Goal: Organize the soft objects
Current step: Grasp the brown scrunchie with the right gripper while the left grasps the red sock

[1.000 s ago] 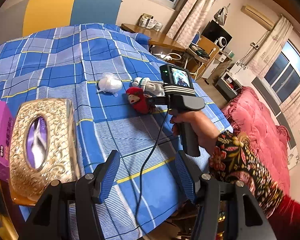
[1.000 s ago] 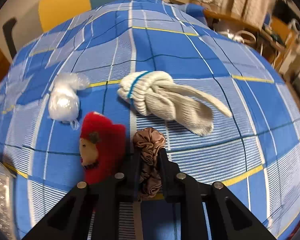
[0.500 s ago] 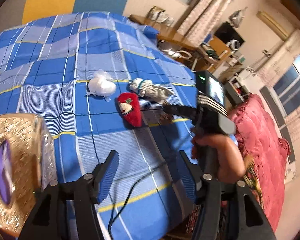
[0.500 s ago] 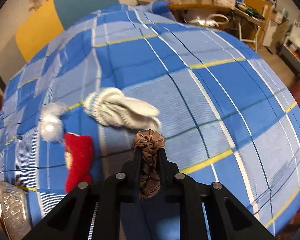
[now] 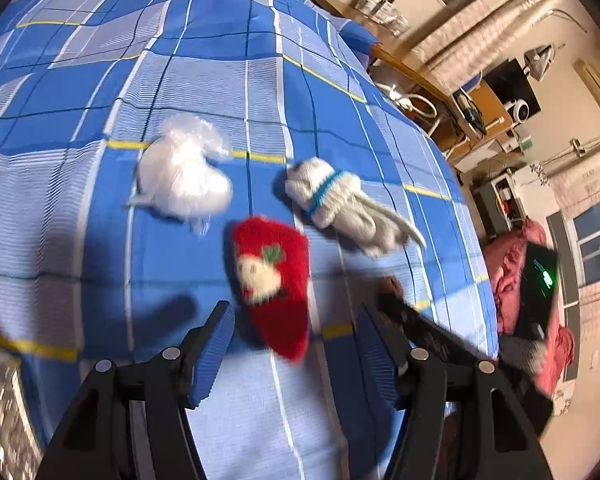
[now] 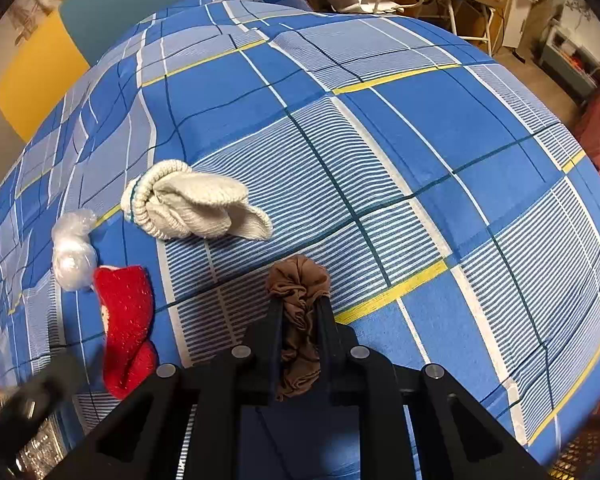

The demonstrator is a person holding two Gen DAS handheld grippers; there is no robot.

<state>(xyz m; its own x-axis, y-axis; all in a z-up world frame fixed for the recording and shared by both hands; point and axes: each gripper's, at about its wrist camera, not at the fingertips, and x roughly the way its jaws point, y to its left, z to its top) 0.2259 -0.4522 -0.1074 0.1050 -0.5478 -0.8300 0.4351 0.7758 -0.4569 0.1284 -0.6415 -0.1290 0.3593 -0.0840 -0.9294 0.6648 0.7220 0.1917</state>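
Left claw (image 5: 294,350): jaws apart and holding nothing, hovering low over the bed (image 5: 204,80).
Plastic bundle (image 5: 184,176): a crumpled white bag, ahead of the left claw and off to its left, lying loose.
Red stocking (image 5: 274,280): just ahead of the left claw, roughly between its blue pads (image 5: 214,354); probably the next pick.
White glove (image 5: 340,204): balled up, ahead and to the right of the left claw, just beyond the stocking.
Right claw (image 6: 298,318): clamped on a brown scrunchie (image 6: 298,288), carried above the bedspread, well clear of the others.
Progress: early, I judge. One soft item is in hand and three lie ungathered; no destination for them is obvious.
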